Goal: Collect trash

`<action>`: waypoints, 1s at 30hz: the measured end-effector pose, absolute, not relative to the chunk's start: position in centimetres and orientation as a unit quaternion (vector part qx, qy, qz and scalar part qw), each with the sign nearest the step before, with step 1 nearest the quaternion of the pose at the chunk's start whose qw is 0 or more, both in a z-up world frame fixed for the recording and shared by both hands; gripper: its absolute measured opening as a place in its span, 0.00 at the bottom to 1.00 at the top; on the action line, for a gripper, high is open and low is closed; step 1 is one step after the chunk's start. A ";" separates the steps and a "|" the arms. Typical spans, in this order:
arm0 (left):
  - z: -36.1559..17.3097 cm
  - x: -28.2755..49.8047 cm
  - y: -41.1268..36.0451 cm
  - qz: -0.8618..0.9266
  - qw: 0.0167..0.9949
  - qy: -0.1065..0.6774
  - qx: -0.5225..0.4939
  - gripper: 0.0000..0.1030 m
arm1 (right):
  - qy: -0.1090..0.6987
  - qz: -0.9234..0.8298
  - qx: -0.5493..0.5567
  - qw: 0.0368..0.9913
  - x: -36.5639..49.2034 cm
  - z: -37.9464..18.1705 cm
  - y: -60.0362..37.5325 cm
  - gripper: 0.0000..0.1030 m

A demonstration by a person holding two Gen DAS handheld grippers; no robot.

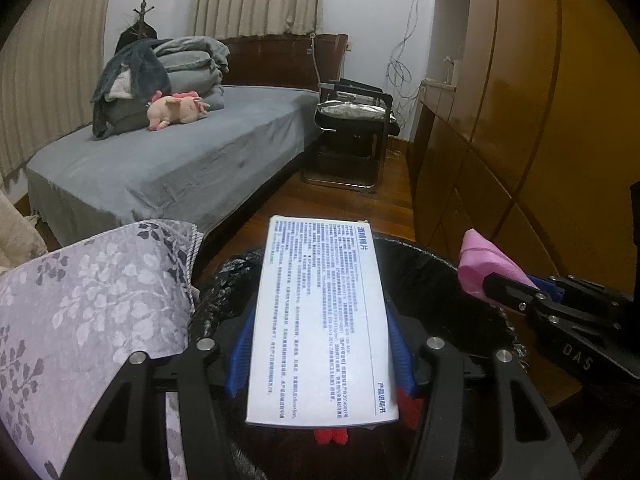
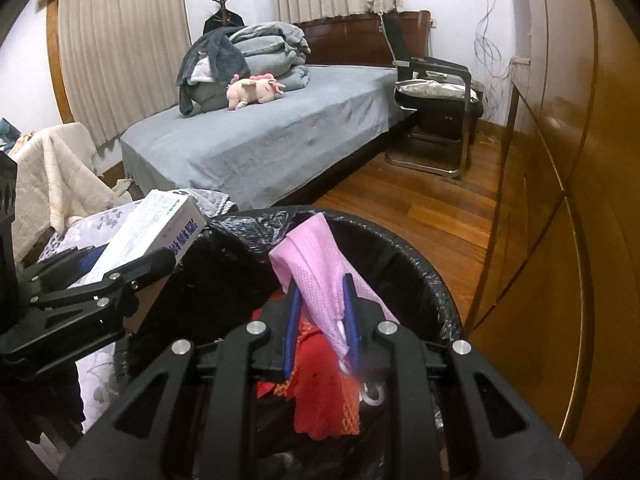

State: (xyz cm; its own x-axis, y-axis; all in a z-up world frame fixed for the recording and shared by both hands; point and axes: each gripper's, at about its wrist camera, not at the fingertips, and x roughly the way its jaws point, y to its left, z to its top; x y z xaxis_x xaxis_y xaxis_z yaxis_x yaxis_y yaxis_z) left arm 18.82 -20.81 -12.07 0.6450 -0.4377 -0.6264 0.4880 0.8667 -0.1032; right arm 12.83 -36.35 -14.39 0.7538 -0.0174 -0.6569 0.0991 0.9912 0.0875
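Note:
My left gripper is shut on a white printed box and holds it over the black-lined trash bin. The box also shows in the right wrist view, at the bin's left rim. My right gripper is shut on a pink mesh cloth above the bin. The cloth also shows in the left wrist view at the right. Red mesh trash lies inside the bin.
A floral grey cloth surface is left of the bin. A bed with folded blankets and a pink plush toy stands behind. A black chair is far right, a wooden wardrobe along the right.

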 end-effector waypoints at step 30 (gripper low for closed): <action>-11.0 19.4 -17.7 -0.236 0.909 0.344 0.013 0.90 | 0.361 -0.035 0.067 0.929 12.6 -14.9 -35.7 0.91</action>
State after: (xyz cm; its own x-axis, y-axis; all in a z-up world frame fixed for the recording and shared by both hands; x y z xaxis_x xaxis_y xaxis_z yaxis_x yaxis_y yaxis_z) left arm 19.43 -17.68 -11.03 0.6517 -0.4193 -0.6320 0.4373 0.8886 -0.1386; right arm 12.61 -35.68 -14.87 0.7364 -0.0171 -0.6763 0.1133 0.9887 0.0984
